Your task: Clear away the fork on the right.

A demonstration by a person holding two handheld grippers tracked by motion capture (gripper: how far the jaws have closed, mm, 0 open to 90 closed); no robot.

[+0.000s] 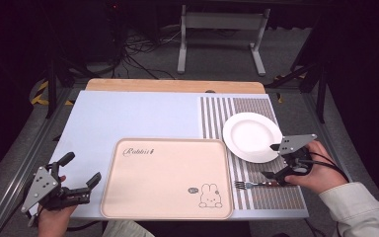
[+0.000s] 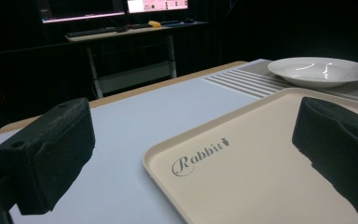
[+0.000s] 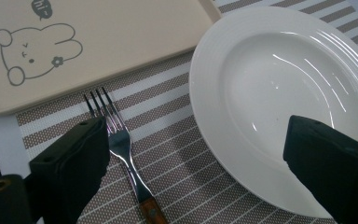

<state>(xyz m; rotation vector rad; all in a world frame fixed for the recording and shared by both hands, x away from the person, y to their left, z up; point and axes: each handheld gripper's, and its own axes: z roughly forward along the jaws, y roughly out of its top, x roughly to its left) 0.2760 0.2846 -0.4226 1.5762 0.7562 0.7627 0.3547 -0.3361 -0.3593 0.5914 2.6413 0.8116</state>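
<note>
Left gripper view: tray [image 2: 261, 177] reads "Rabbit"; both grippers' jaws wide apart, nothing held.

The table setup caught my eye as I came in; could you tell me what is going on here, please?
A person holds a gripper in each hand at a table. The right gripper hovers open above the fork and the near edge of the white plate, both lying on the striped placemat; it grips nothing yet. The left gripper waits open at the table's near left corner, beside the beige rabbit tray, which carries nothing.
</note>
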